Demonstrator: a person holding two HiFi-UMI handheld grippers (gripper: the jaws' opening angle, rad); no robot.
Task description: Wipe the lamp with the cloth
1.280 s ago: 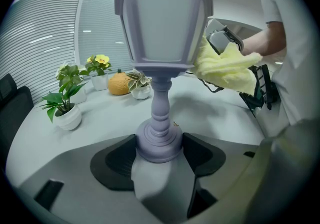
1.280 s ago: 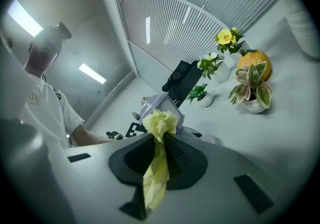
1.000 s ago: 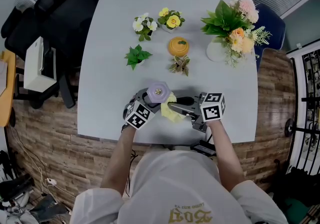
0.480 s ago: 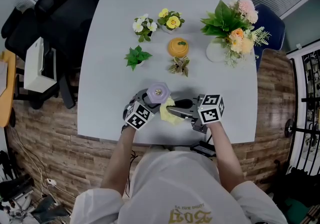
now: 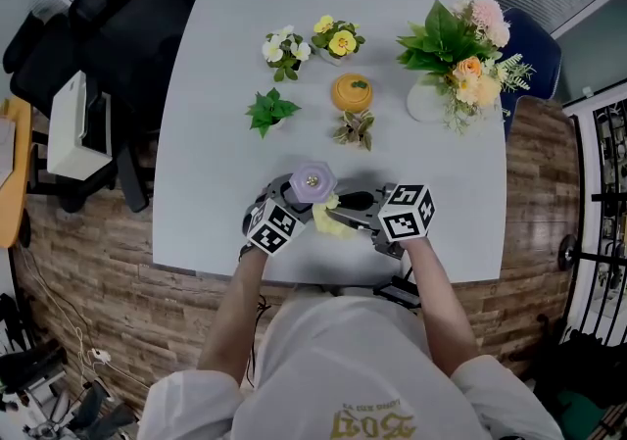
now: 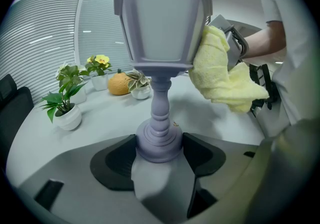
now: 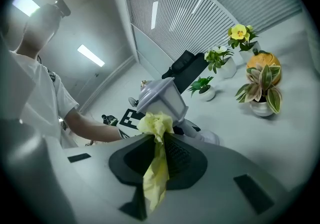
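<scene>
A small lilac lantern-shaped lamp (image 5: 312, 181) stands near the table's front edge. My left gripper (image 6: 159, 150) is shut on the lamp's round base (image 6: 158, 143), holding it upright. The lamp's head (image 6: 162, 18) fills the top of the left gripper view. My right gripper (image 7: 159, 150) is shut on a yellow cloth (image 7: 156, 158), and the cloth (image 6: 220, 76) is bunched against the right side of the lamp head. From above, the cloth (image 5: 331, 222) shows between the two grippers, the right gripper (image 5: 355, 216) lying just right of the lamp.
Behind the lamp on the grey table (image 5: 216, 134) stand small potted plants (image 5: 267, 111), an orange pumpkin ornament (image 5: 351, 92) and a large bouquet in a white vase (image 5: 451, 51). A black chair (image 5: 118, 26) sits at the table's left.
The right gripper and cloth have shifted slightly left and closer to the lamp head. The left gripper and lamp have stayed in place.
</scene>
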